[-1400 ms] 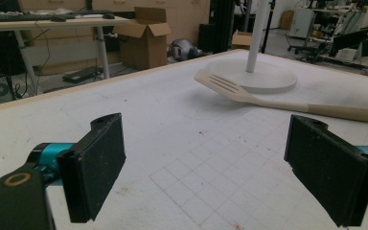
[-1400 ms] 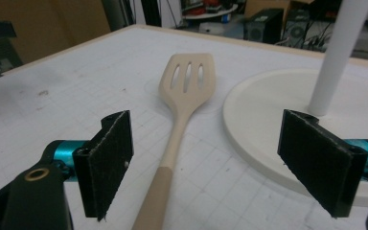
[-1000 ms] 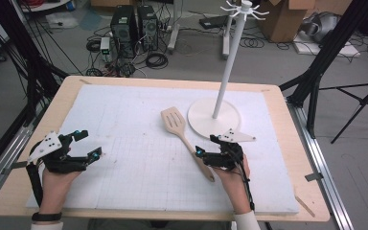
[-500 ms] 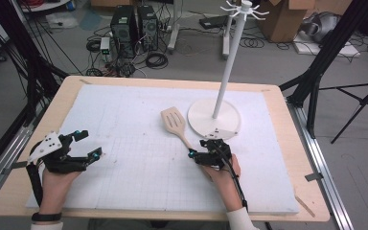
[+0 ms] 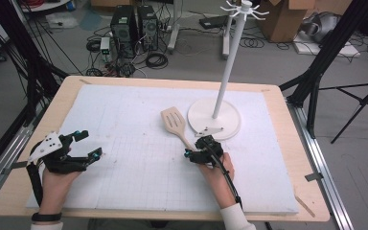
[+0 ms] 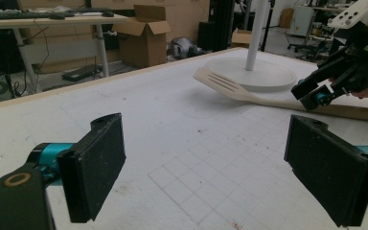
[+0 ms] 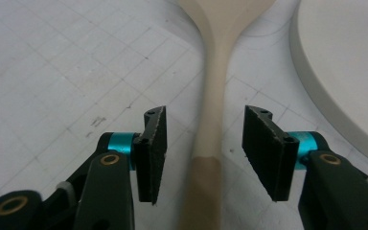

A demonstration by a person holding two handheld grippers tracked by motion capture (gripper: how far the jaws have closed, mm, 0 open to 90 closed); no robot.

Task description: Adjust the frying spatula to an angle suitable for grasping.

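A wooden spatula [image 5: 175, 123] lies flat on the white tabletop [image 5: 124, 120], just beside the round base of a white stand [image 5: 214, 120]. Its slotted head points away from the person and its handle runs back toward the right hand. The right gripper [image 5: 195, 154] sits low over the handle. Its fingers [image 7: 154, 148] stand one on each side of the handle with a gap on both sides, so they are not pressing on it yet; they have just been closing in. The left gripper [image 5: 90, 145] rests on the tabletop well apart from the spatula, with its fingers [image 6: 98, 165] spread wide and nothing between them.
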